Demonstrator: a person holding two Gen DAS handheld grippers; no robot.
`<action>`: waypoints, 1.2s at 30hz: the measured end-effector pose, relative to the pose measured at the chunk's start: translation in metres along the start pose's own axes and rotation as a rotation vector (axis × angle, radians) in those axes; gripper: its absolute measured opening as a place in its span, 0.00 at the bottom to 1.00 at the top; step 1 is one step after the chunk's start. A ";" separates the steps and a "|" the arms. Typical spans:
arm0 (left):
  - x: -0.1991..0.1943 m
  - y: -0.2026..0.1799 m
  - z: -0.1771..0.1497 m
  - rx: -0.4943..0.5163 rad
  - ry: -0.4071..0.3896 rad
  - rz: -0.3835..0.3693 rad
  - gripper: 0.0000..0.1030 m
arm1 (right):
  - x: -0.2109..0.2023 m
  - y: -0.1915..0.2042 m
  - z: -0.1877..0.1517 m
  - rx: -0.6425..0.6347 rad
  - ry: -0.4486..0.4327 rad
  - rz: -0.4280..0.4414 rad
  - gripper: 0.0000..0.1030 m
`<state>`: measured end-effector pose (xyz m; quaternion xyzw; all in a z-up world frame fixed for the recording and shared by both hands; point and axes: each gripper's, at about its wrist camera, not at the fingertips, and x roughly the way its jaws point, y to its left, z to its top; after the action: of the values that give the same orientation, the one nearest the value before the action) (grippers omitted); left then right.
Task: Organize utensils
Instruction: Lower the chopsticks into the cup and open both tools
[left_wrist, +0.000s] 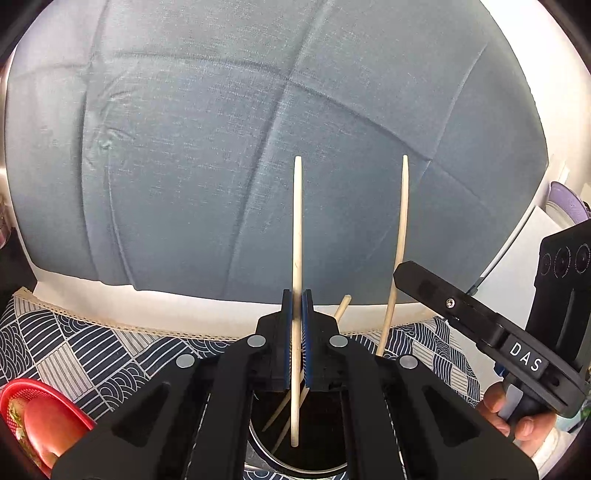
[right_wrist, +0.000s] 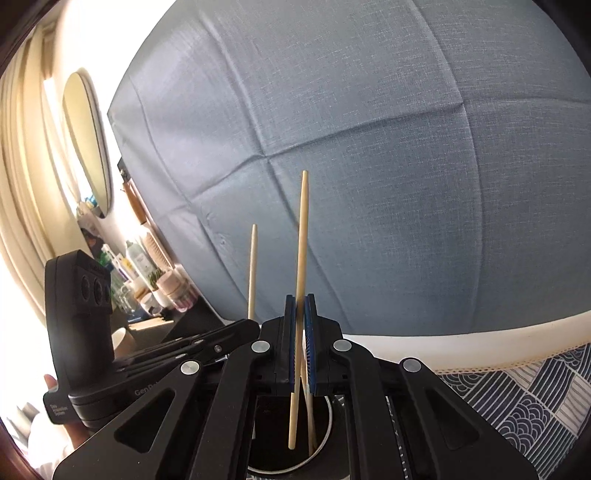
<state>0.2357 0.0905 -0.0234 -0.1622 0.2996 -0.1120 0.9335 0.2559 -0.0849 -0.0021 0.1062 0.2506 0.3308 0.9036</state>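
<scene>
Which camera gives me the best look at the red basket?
Left wrist view: the red basket sits at its lower left on the patterned cloth, partly cut off by the frame edge. The right wrist view does not show it.

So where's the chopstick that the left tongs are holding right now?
In the left wrist view, that chopstick stands upright, pinched in the left tongs, its lower end hanging over the round dark holder, left of the right tongs' chopstick.

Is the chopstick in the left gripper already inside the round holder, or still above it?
Still above it. The chopstick stands upright, clamped in the left gripper, its lower end over the holder opening.
</scene>
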 end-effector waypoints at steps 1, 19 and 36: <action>0.000 0.001 -0.001 -0.002 0.001 -0.001 0.05 | 0.001 0.001 -0.001 -0.004 0.004 -0.004 0.05; -0.029 -0.010 -0.030 0.045 0.030 0.028 0.06 | -0.025 0.013 -0.025 -0.078 0.083 -0.018 0.08; -0.077 -0.028 -0.060 0.104 0.109 0.170 0.51 | -0.069 0.004 -0.068 -0.117 0.183 -0.103 0.45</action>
<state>0.1350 0.0740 -0.0190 -0.0812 0.3565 -0.0565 0.9290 0.1732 -0.1255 -0.0322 0.0095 0.3176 0.3061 0.8974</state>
